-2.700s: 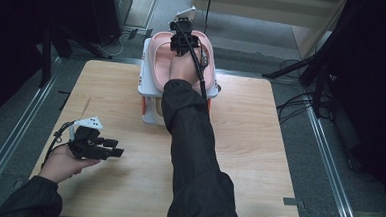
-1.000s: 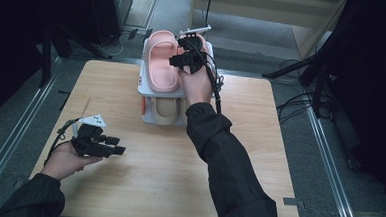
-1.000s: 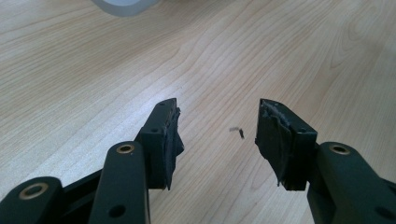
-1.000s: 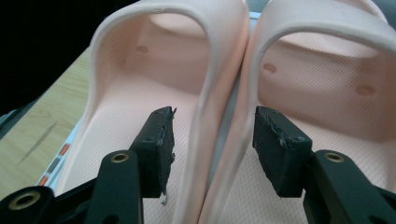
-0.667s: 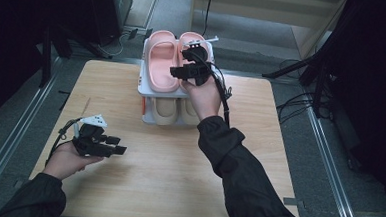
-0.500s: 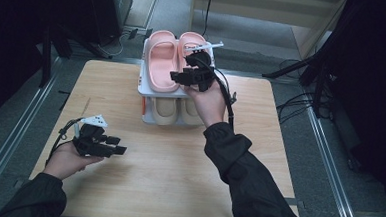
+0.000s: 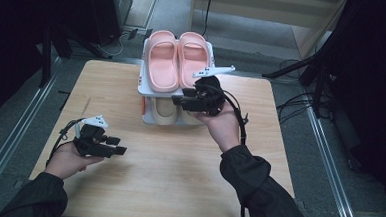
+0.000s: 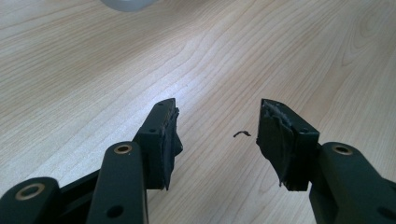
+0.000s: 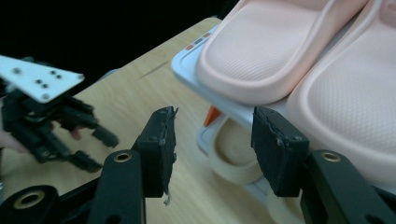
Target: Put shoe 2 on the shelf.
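A pair of pink slippers (image 7: 178, 60) lies side by side on the top shelf of a small white rack (image 7: 149, 90) at the table's far middle. A beige pair (image 7: 162, 112) sits on the shelf below. My right gripper (image 7: 180, 98) hovers just in front of the rack, pointing left, open and holding nothing. In the right gripper view its jaws (image 9: 215, 126) stand apart before the near pink slipper (image 9: 275, 51) and a beige slipper (image 9: 233, 149). My left gripper (image 7: 119, 145) rests open low over the table at the front left, with bare wood between its jaws (image 8: 217, 121).
The wooden table (image 7: 177, 178) has free room in front of the rack. Metal rails run along both sides of the table, and dark stands and cables lie on the floor to the right. A small dark speck (image 8: 242, 134) lies on the wood.
My right gripper has drawn back from the top shelf toward the person and sunk a little, uncovering the right pink slipper. The left gripper has stayed put.
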`<state>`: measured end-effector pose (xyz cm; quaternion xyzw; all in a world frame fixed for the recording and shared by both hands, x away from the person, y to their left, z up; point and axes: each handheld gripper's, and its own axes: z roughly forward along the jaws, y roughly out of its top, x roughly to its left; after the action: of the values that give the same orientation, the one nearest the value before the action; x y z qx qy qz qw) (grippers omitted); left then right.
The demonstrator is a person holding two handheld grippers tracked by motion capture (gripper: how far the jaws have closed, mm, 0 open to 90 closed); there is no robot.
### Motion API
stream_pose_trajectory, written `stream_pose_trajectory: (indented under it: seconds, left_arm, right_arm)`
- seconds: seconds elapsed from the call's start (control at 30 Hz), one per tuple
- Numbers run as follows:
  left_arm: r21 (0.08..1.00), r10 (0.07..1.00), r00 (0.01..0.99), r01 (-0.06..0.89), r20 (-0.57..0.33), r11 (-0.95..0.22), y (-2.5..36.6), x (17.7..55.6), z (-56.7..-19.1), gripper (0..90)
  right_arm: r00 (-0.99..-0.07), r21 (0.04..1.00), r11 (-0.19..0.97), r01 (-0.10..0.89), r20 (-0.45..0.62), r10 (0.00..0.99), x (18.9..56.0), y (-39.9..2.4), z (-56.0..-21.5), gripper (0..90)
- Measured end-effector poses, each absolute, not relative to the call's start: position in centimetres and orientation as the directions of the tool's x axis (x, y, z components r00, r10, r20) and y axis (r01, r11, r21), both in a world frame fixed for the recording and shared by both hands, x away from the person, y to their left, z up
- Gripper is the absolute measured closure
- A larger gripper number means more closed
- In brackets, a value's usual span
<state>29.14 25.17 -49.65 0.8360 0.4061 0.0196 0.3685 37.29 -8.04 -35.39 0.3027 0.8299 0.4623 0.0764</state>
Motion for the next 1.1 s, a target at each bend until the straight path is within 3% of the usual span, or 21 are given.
stream_pose_trajectory:
  seconds: [0.53, 0.93, 1.1]
  left_arm:
    - [0.619, 0.686, 0.676, 0.667, -0.269, -0.415, 24.1, 30.2, -50.0, 44.6]
    - [0.6, 0.671, 0.684, 0.673, -0.284, -0.433, 23.0, 31.0, -50.2, 43.0]
    - [0.607, 0.668, 0.688, 0.669, -0.285, -0.43, 22.7, 30.7, -50.0, 38.4]
  right_arm:
    - [-0.881, 0.829, 0.457, 0.32, 0.084, 0.466, 32.7, -11.3, -39.7, 47.3]
    - [-0.871, 0.825, 0.439, 0.355, 0.121, 0.476, 30.7, -13.4, -43.8, 47.3]
    - [-0.869, 0.821, 0.445, 0.358, 0.118, 0.481, 29.9, -13.8, -44.8, 45.9]
